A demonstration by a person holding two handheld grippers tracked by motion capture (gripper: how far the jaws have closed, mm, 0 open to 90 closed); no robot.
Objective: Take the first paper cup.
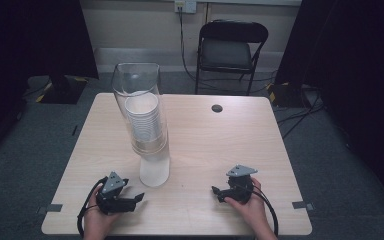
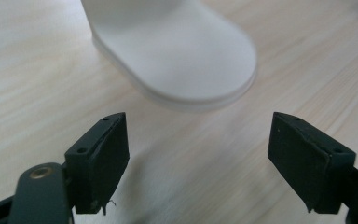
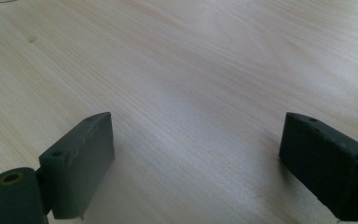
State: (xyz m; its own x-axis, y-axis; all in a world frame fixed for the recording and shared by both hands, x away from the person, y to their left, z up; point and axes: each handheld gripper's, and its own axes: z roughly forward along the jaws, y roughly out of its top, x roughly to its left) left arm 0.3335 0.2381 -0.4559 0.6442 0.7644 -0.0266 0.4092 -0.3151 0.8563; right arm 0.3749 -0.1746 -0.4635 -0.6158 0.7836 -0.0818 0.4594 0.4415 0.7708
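Left gripper [image 1: 139, 198] rests on the table [image 1: 215, 145] just beside the cup dispenser's white base [image 1: 154, 171], jaws wide apart and empty; right gripper [image 1: 215, 191], likewise spread and empty, lies well apart from it.

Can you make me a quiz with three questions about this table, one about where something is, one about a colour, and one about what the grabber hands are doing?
1. Where does the chair stand?
A. On the table
B. On the floor beyond the table's far edge
C. Beside the person

2. What colour are the stacked cups in the clear tube?
A. Red
B. White
C. Blue

3. How are the fingers of the left gripper?
A. Apart, holding nothing
C. Shut on a cup
B. Shut on the tube's white base

Answers:
1 B: the high view shows the chair past the table, near the wall.
2 B: the cups look white through the tube.
3 A: the left gripper view shows bare table between the fingers, with the white base farther ahead.
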